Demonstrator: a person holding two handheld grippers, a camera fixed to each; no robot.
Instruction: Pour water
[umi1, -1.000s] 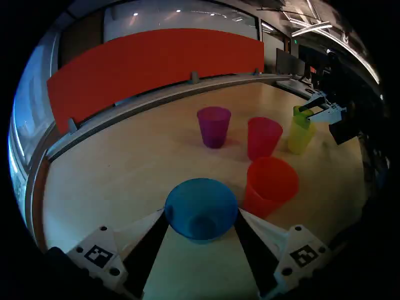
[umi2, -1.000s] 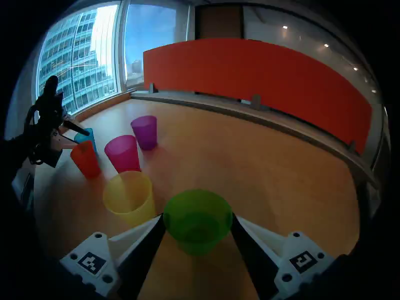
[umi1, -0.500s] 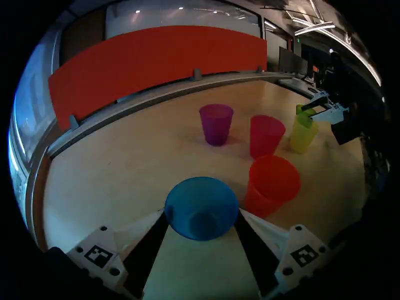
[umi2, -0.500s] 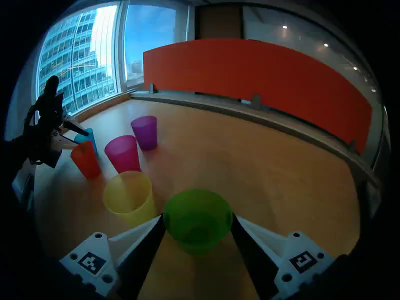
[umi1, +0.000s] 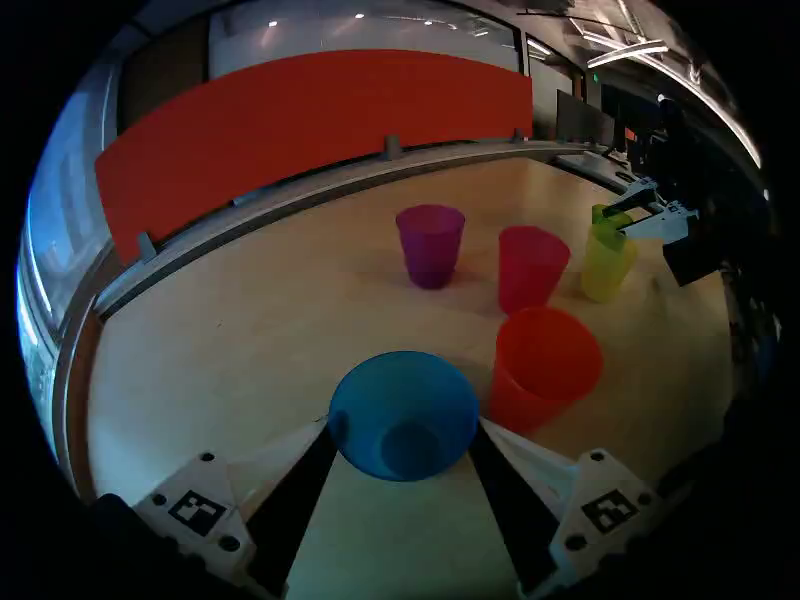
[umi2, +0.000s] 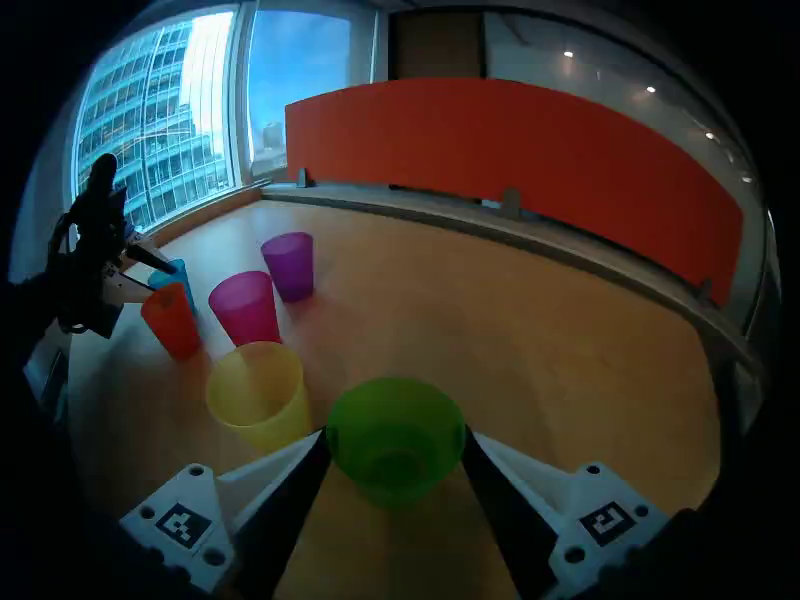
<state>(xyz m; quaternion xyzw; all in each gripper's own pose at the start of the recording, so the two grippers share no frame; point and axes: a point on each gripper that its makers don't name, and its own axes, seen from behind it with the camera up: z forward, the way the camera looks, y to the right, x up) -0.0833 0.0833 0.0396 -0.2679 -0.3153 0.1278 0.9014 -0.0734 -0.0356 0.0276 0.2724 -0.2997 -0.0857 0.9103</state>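
In the left gripper view a blue cup (umi1: 403, 414) sits upright between the white fingers of my left gripper (umi1: 402, 450), which is shut on it. An orange cup (umi1: 541, 368) stands just right of it on the table. In the right gripper view my right gripper (umi2: 395, 452) is shut on a green cup (umi2: 395, 438), with a yellow cup (umi2: 258, 394) close at its left. Far off, the left gripper view shows the right gripper (umi1: 640, 215) with the green cup (umi1: 606, 217); the right gripper view shows the left gripper (umi2: 120, 268) with the blue cup (umi2: 170, 276).
On the wooden table (umi1: 250, 330) a purple cup (umi1: 430, 245), a pink cup (umi1: 530, 268) and the yellow cup (umi1: 606, 264) stand in a row. A red partition (umi1: 300, 125) runs along the far edge. Windows (umi2: 160, 130) lie beyond the table's left side.
The left gripper has risen slightly with the blue cup; the row of cups sits a little higher in its view. The right gripper holds still.
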